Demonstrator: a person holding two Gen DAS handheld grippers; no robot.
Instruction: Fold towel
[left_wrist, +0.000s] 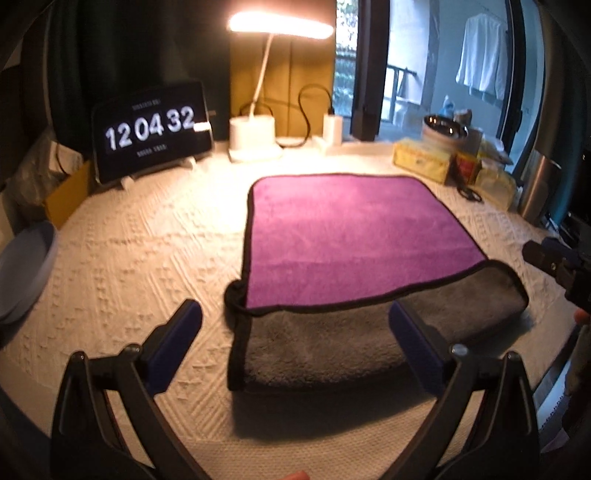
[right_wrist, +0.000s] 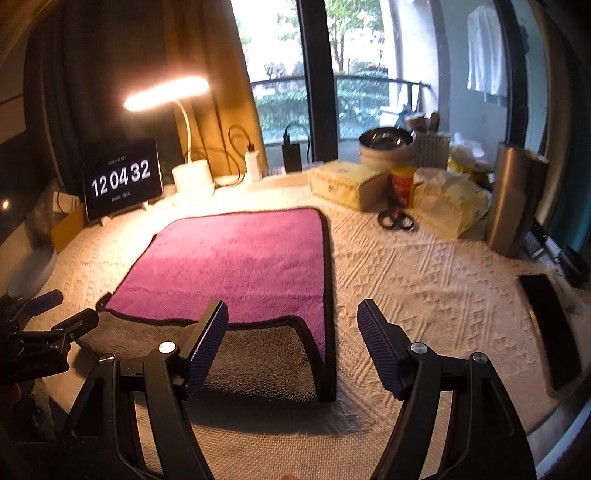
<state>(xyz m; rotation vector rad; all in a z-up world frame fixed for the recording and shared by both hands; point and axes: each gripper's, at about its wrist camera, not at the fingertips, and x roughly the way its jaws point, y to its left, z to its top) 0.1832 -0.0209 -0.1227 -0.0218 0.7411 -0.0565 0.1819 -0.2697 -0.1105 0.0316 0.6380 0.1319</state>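
A towel (left_wrist: 351, 236), purple on one side and grey on the other with black trim, lies on the cream textured tablecloth. Its near edge is rolled back, showing the grey side (left_wrist: 325, 343). It also shows in the right wrist view (right_wrist: 236, 266). My left gripper (left_wrist: 295, 321) is open and empty, hovering over the towel's near left corner. My right gripper (right_wrist: 291, 321) is open and empty, over the towel's near right corner. The right gripper shows at the right edge of the left wrist view (left_wrist: 554, 262), and the left gripper at the left edge of the right wrist view (right_wrist: 40, 325).
At the back stand a clock tablet (left_wrist: 151, 129), a lit desk lamp (left_wrist: 255, 136), a charger and cable, yellow tissue packs (right_wrist: 347, 181), a steel bowl (right_wrist: 386, 142), scissors (right_wrist: 395, 219) and a metal cylinder (right_wrist: 513, 199). A grey dish (left_wrist: 26, 266) sits left. A dark phone (right_wrist: 550, 325) lies right.
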